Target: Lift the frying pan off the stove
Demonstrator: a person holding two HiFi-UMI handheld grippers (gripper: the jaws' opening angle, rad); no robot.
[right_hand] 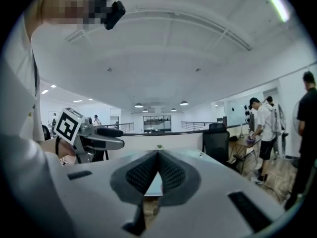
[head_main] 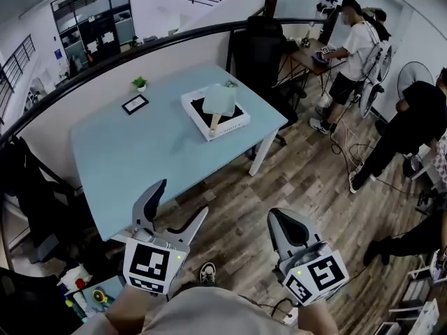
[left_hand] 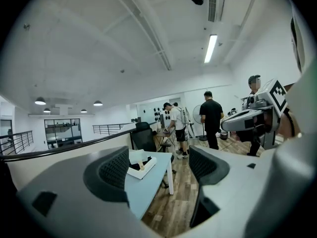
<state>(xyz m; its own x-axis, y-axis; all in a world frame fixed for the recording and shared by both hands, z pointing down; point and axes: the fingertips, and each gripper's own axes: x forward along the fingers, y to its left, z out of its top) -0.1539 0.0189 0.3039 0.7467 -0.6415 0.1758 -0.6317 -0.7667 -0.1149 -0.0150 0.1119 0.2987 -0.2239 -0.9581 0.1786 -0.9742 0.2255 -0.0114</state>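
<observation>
Reaching comes next, since the spread left gripper (head_main: 183, 199) and closed right gripper (head_main: 281, 222) sit low, far below the pale wooden-handled frying pan (head_main: 221, 99) on its white square stove (head_main: 235, 125).

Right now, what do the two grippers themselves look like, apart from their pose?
The left gripper and right gripper both have light grey plastic bodies with curved jaws lined with dark ribbed pads. Each carries a cube with black-and-white square markers. The person holding them wears a light-coloured top.
</observation>
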